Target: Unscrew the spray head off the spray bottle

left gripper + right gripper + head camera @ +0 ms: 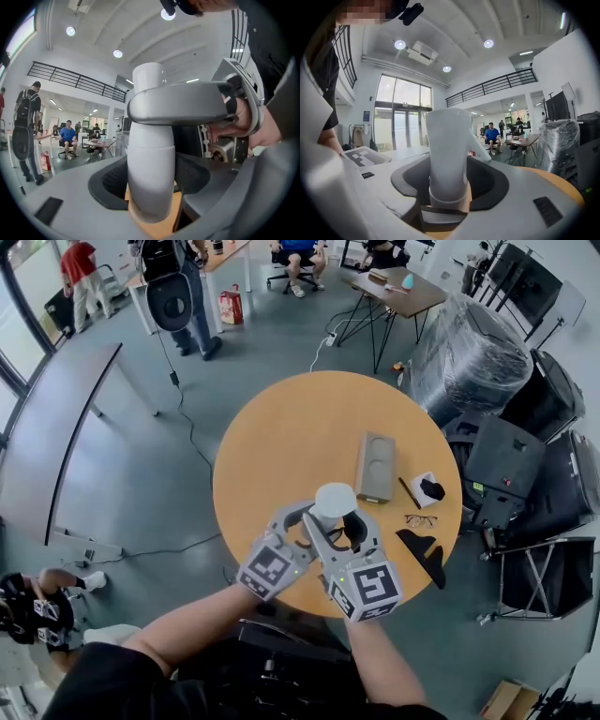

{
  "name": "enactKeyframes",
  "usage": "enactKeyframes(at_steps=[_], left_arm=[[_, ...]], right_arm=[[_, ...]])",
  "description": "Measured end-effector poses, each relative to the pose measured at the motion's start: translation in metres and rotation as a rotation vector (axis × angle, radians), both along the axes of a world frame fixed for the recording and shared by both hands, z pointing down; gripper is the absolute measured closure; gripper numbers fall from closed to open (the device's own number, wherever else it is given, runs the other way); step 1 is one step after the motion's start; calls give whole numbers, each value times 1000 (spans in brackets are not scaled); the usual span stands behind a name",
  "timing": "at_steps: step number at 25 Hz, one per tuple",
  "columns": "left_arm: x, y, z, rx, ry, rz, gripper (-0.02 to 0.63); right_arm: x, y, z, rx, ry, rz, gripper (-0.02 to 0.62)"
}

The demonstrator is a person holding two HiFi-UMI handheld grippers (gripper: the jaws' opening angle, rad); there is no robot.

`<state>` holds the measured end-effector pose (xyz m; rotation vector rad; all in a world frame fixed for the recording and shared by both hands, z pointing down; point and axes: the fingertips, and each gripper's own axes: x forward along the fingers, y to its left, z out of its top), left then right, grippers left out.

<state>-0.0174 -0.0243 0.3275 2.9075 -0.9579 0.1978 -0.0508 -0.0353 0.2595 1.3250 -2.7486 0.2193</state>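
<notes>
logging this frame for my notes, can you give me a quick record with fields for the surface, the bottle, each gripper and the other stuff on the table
surface: round table, orange top
object: white spray bottle, upright near the table's near edge
top part: spray head, on the bottle
left: left gripper, jaws closed on the bottle's body
right: right gripper, jaws around the spray head, pads appear to press on it
others: grey case and glasses, both apart from the bottle
</notes>
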Motion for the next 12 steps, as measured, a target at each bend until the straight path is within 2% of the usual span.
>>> enactKeyframes(at_steps=[5, 9, 12], left_arm=[[-1, 3, -3, 6, 4, 107, 302], [-4, 7, -5, 8, -26, 175, 302], [-8, 3, -6, 22, -65, 136, 302]], right_arm=[[-4, 8, -5, 48, -25, -144, 345], [-3, 12, -8, 24, -86, -234, 357], [-4, 10, -8, 13, -94, -229, 360]])
